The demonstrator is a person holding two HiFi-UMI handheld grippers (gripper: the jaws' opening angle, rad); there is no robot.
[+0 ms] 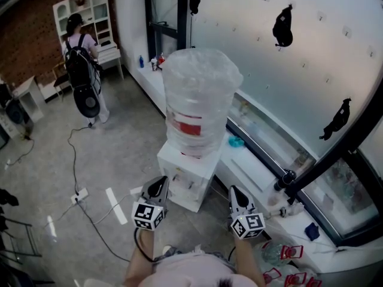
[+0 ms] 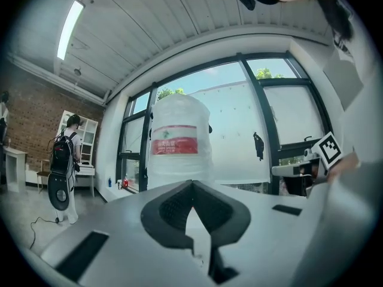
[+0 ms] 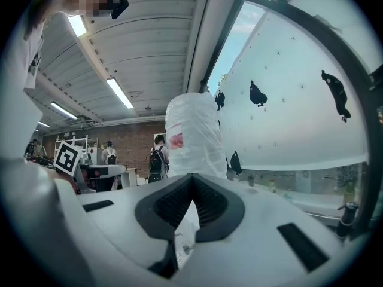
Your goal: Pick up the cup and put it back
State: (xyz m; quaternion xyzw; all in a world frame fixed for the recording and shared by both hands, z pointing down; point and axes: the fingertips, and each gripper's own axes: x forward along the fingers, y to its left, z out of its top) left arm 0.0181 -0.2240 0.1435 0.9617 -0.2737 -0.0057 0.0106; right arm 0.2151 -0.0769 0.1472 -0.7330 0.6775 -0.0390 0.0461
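Before the water dispenser (image 1: pixel 187 183): I hold both grippers low.
Left gripper (image 1: pixel 159 182): facing its front, jaws closed, empty.
Right gripper (image 1: pixel 234 190): off its right corner, jaws closed, empty.
Cup: I cannot locate it.

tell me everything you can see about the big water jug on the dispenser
The water jug is a large, translucent plastic bottle with a rounded top, and its surface looks crinkled, as if wrapped in clear film. A red and white label runs round its lower half; the print is too small to read. It stands upright on a white water dispenser on the floor by the window. Nothing else touches it.
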